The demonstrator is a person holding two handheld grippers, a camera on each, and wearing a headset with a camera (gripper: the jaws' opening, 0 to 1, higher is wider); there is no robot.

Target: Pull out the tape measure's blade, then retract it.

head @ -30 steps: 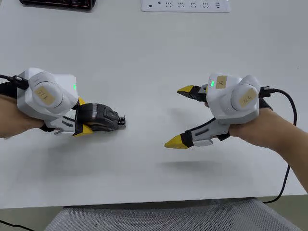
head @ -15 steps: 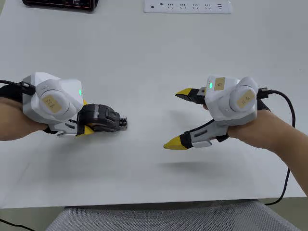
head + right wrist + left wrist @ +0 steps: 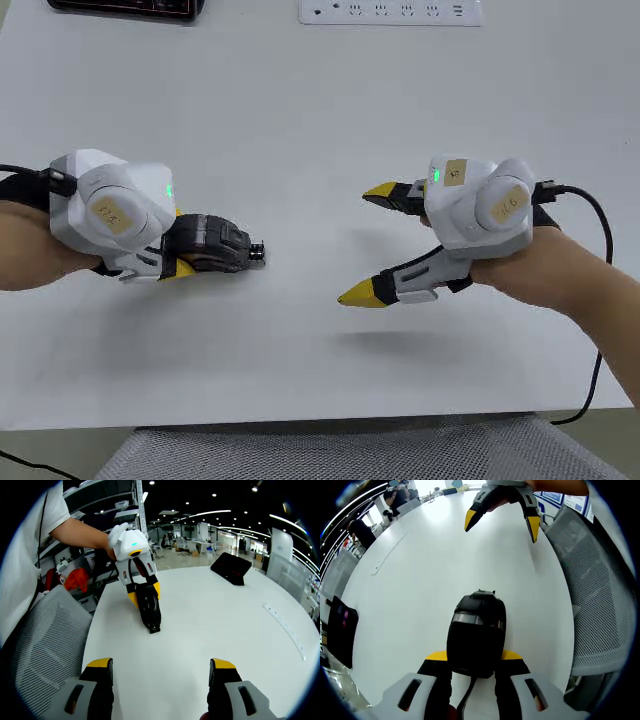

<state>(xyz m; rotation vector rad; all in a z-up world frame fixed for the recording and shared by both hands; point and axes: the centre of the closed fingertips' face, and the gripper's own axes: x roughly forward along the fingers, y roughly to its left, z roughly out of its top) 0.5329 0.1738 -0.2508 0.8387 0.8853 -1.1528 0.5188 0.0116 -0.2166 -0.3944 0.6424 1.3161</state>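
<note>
Head view: two grippers work over one white table point(image 3: 300, 100). The left gripper point(image 3: 178, 242) pinches the single tape measure point(image 3: 212, 243), which rests on the table with its rear hidden behind the gripper's body. The right gripper point(image 3: 368, 243) hangs spread and empty, well apart. One power strip point(image 3: 390, 11) is cut off at the far edge.

Left gripper view: the tape measure covers most of both jaws.

Right gripper view: the hook point(image 3: 154, 628) sits at the tape measure's mouth.

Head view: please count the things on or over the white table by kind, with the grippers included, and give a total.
Gripper: 2 (left gripper, right gripper)
Tape measure: 1
Power strip: 1
Black flat device: 1
Total: 5
</note>
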